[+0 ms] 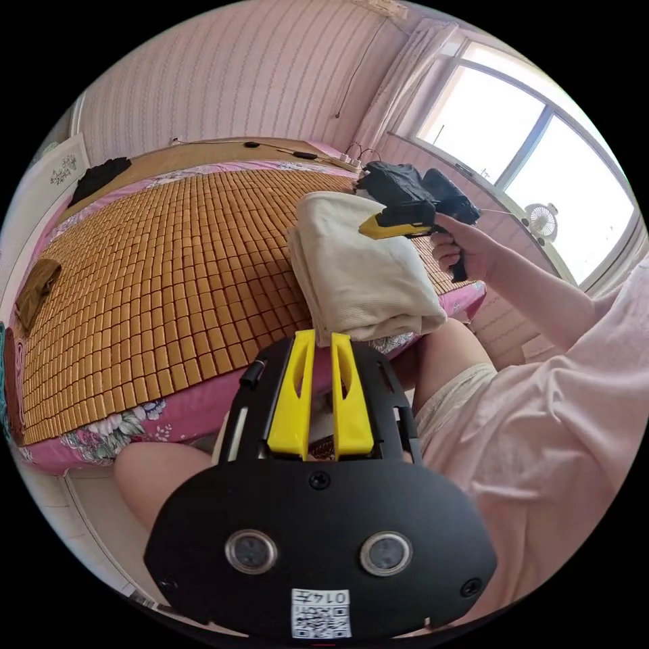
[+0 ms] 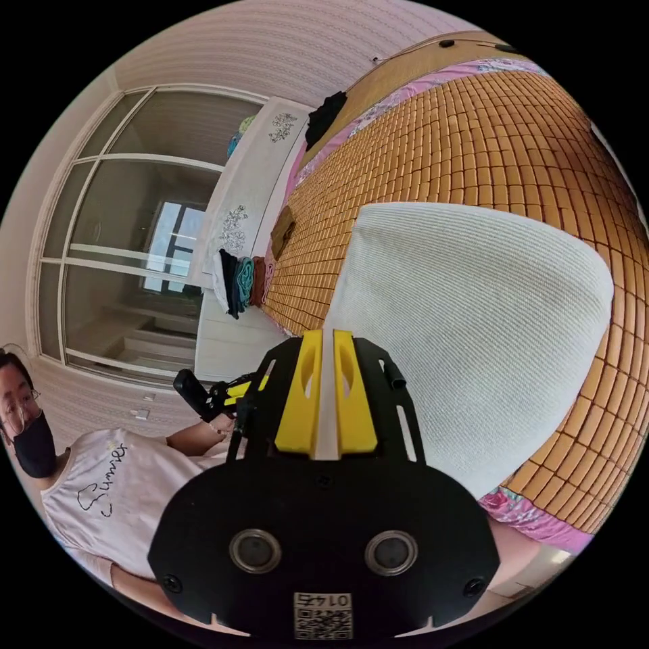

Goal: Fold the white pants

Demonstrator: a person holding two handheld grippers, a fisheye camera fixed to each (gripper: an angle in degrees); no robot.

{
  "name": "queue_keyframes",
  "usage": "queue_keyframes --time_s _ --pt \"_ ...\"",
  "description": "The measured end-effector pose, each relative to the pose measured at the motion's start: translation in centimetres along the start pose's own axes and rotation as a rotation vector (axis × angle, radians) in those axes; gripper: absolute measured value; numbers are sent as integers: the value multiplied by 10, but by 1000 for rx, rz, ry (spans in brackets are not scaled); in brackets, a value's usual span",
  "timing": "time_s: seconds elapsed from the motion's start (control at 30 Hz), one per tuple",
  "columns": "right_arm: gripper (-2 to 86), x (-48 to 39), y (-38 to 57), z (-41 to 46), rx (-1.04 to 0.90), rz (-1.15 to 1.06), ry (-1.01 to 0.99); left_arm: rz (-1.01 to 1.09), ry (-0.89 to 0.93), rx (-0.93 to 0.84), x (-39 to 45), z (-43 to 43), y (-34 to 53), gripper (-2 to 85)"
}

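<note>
The left gripper [image 1: 322, 338] has its two yellow jaws close together with only a thin gap between them. Nothing is between them. It hangs in the air just off the edge of the bed, and its tips point at the folded white ribbed pants [image 1: 358, 270]. I cannot tell if the tips touch the cloth.

The right gripper [image 2: 323, 334] also has its yellow jaws almost together. A thin strip of white shows in the gap, but I cannot tell if the jaws pinch the pants or just sit over them. In the left gripper view, the right gripper [image 1: 370, 228] rests on top of the pants, held by the person's hand [image 1: 466, 247].

The white pants [image 2: 473, 324] lie in a thick folded pile near the edge of the bed, on the brown bamboo-tile mat [image 1: 162, 270]. The mat covers a pink flowered sheet [image 1: 122, 433].

A small brown cloth [image 1: 37, 291] lies at the far side of the mat. A black cloth [image 1: 100, 176] lies at the head of the bed. A black bundle [image 1: 399, 179] sits just behind the pants.

A stack of folded clothes [image 2: 240, 284] lies on a white cabinet beside the bed.
</note>
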State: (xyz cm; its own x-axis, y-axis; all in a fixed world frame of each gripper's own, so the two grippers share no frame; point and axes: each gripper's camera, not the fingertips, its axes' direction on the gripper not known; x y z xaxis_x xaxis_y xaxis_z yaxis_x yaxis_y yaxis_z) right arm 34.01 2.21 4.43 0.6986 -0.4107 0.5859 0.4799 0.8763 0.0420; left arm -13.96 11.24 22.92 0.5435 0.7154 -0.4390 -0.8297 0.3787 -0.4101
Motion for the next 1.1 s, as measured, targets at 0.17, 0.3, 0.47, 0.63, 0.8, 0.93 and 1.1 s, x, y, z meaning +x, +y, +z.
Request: queue_keyframes --time_s 0.17,0.3,0.47,0.63,0.8,0.93,1.1 --pt "-1 -39 53 -4 -64 -103 184 64 61 60 11 16 -32 28" --pt "-2 -52 86 33 -201 -116 319 125 -77 -62 24 73 -60 -6" --pt "-3 -43 90 103 -218 -116 573 74 -23 -114 -13 123 -44 -9" --pt "5 -58 93 84 -151 -150 488 63 50 -64 -35 105 -48 2" --pt "121 -55 110 -6 207 -123 522 -38 59 2 -83 117 -63 151" --pt "191 -3 109 -40 323 59 371 -165 227 -36 -120 158 -70 191" --pt "243 57 106 -35 386 295 219 -243 363 -100 -161 211 -72 230"
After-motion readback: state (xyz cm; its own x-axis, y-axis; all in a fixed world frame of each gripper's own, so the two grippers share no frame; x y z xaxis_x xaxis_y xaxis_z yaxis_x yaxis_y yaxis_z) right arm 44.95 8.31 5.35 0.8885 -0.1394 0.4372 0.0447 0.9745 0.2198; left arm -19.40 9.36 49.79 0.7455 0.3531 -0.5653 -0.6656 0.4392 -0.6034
